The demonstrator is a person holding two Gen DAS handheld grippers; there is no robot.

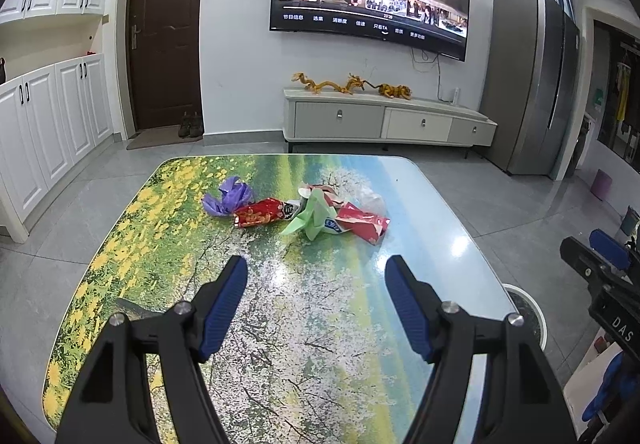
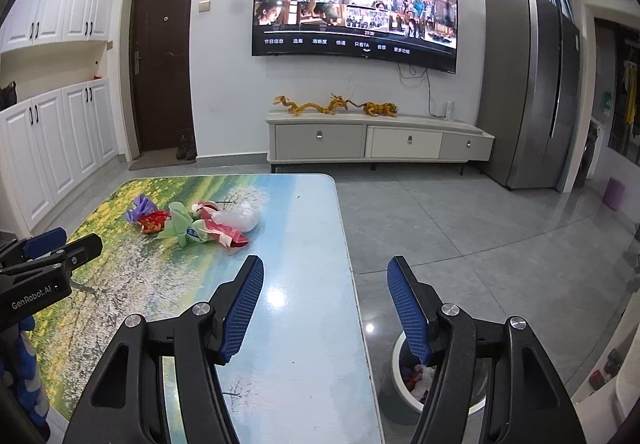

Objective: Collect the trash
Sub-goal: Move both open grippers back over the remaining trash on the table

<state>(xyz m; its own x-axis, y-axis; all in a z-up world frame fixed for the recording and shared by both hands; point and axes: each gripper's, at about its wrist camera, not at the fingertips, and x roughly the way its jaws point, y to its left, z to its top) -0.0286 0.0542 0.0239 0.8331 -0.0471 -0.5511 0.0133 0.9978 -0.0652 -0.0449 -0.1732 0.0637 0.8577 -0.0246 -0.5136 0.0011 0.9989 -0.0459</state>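
Five crumpled wrappers (image 1: pixel 304 214) on one table (image 1: pixel 420 204), one bin (image 2: pixel 404 384) alongside.

2 black tools (image 1: pixel 316 272) (image 2: pixel 325 272) w/ ribbed blue pads, silver screws, white "GenRobot.AI" + "DAS" lettering.

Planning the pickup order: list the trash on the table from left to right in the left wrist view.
purple bag → red wrapper → green paper → red packet. The clear plastic overlaps the last two, so it is left out.
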